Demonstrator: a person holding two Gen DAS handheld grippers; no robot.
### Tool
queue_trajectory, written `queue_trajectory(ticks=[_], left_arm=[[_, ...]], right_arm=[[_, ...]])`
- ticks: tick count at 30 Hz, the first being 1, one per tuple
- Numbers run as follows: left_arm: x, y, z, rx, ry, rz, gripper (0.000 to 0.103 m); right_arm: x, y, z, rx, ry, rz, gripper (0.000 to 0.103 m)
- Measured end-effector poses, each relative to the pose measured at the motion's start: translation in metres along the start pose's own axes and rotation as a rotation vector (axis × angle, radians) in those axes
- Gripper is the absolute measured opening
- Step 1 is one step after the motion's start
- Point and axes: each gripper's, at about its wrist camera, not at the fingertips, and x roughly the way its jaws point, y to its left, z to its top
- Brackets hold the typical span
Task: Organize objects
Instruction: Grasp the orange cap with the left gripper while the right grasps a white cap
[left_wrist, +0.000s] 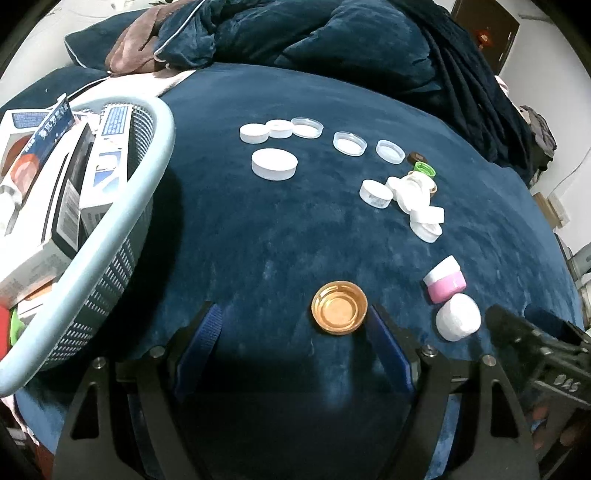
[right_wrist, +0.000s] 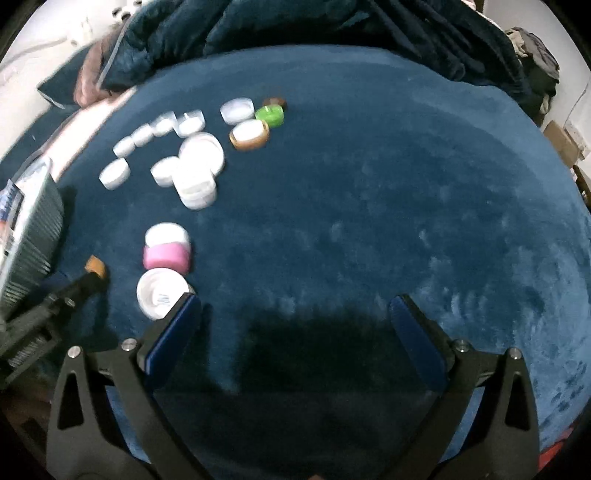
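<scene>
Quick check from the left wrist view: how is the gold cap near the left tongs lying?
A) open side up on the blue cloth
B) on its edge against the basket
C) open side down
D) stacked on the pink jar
A: the gold cap shows its hollow inside facing up, flat on the blue cloth beside the right finger of the open left tongs.

Blue printed labels and lines of characters show on the white cardboard boxes (left_wrist: 92, 173) standing in the pale blue plastic basket (left_wrist: 147, 177), but none can be read
</scene>
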Motion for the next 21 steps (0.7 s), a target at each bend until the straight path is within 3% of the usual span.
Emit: queue_trajectory(ticks=[6,9,10,12,14,17,21], left_arm=[[0.002,0.0,-0.001,-0.002,0.011,-0.005,0.083],[0.001,0.0,-0.003,-0.006,0.016,-0.006,0.083],[0.002,0.0,-0.003,-0.004,0.019,-0.004,0.083],[0.002,-0.001,-0.005,0.0,0.025,0.0,0.083],[0.003,-0.003,-0.006,0.008,0.028,0.007,0.083],[0.003,-0.004,-0.006,0.013,0.029,0.011,0.083],[0.003,-0.003,-0.007,0.013,0.027,0.009,0.083]], right_arm=[[0.006,0.007,-0.001,0.003,0.019,0.098,0.103],[0.013,0.011,-0.005,-0.011,0.046,0.085,0.103],[0.012,0.012,-0.006,-0.031,0.052,0.054,0.103],[0.011,0.011,-0.009,-0.093,0.057,-0.157,0.103],[0.005,0.004,-0.01,-0.104,0.023,-0.225,0.103],[-0.002,-0.007,-0.007,-0.03,0.008,-0.121,0.103],[-0.007,-0.001,-0.008,-0.044,-0.011,-0.034,0.103]])
